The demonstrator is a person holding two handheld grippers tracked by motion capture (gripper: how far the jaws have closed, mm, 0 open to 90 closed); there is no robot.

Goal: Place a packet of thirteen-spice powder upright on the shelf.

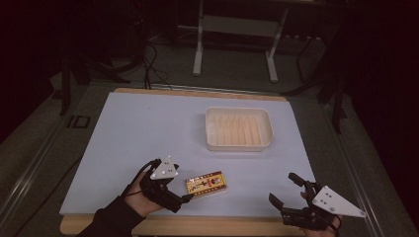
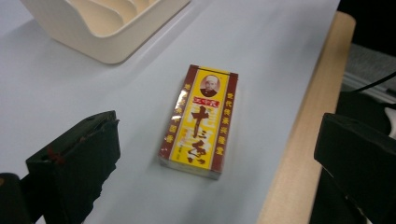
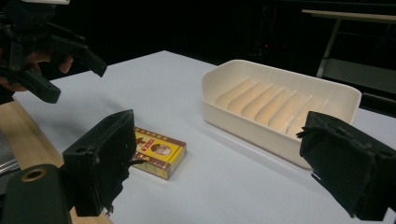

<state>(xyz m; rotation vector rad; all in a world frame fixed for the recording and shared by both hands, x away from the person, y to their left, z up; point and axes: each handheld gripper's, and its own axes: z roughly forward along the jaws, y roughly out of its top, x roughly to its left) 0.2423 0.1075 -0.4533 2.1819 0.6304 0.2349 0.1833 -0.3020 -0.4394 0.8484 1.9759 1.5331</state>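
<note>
- We see a yellow box [image 1: 206,183] lying flat near the tabletop's [image 1: 148,128] front edge, touched by nothing.
- Our left tongs [image 1: 184,198] are spread just beside the box.
- Our right tongs [image 1: 283,189] are spread, well apart from it.
- A cream tray [image 1: 239,144] sits farther back.
</note>
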